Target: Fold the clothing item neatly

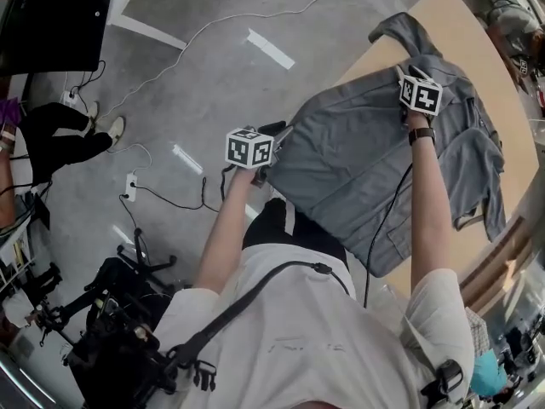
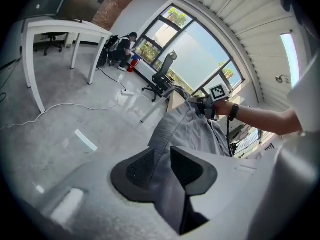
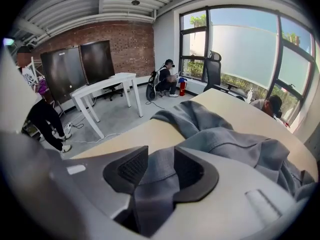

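The pale wooden tabletop (image 1: 464,24) carries a grey button-up shirt (image 1: 366,147), which covers most of its near part. The shirt lies loosely spread and rumpled. One sleeve reaches out toward the tabletop's far edge, another trails along the right-hand edge, and the hem side hangs over the near edge in front of the person.

The left gripper (image 1: 274,139) is at the shirt's near-left border, where the cloth runs off the tabletop's edge. In the left gripper view its fingers (image 2: 140,168) stand spread, with a band of grey fabric running up between them and not pinched.

The right gripper (image 1: 407,79) sits farther across the tabletop, over the shirt's upper part near the collar. In the right gripper view its fingers (image 3: 131,168) are likewise spread, with a fold of the shirt bulging up in the gap between them, loose rather than clamped.

Beyond the tabletop is a grey concrete floor (image 1: 204,66) with a white cable (image 1: 183,45) snaking over it. A white table (image 3: 105,86) stands near the brick wall, and a black office chair (image 3: 214,69) stands by the windows.
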Demonstrator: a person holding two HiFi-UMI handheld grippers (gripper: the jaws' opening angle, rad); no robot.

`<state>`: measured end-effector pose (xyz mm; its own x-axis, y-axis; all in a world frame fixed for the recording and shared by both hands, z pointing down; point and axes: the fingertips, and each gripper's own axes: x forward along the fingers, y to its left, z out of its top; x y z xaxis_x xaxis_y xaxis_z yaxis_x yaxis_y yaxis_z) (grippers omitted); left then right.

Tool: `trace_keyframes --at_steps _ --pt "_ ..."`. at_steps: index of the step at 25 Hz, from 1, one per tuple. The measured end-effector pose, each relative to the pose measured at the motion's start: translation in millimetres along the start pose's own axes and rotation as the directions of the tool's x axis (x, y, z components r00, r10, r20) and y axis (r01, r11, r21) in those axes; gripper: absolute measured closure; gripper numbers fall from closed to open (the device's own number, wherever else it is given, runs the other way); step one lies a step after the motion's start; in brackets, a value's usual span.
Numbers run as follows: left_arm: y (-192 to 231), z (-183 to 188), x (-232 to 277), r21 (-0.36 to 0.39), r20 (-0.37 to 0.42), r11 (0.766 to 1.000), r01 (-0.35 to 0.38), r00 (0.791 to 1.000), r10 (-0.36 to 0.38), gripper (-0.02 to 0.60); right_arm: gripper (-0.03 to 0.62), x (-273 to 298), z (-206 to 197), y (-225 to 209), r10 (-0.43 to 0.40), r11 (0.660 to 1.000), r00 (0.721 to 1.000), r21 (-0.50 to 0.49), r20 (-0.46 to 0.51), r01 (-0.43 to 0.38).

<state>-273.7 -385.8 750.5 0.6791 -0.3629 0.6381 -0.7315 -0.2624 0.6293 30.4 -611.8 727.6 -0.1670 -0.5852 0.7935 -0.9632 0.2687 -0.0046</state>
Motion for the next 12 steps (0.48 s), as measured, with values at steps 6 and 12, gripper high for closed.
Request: trace_keyframes --at_steps 6,12 --pt "-12 -9 6 0.09 -0.03 0.996 -0.012 0.999 0.015 0.575 0.476 15 -22 2 0.008 1.0 1.0 0.012 -0.029 -0.007" --pt "-29 -8 -13 0.181 -0.041 0.983 -0.03 0.998 0.038 0.577 0.571 -2 -23 15 0.037 0.997 0.999 -0.063 -0.036 -0.039"
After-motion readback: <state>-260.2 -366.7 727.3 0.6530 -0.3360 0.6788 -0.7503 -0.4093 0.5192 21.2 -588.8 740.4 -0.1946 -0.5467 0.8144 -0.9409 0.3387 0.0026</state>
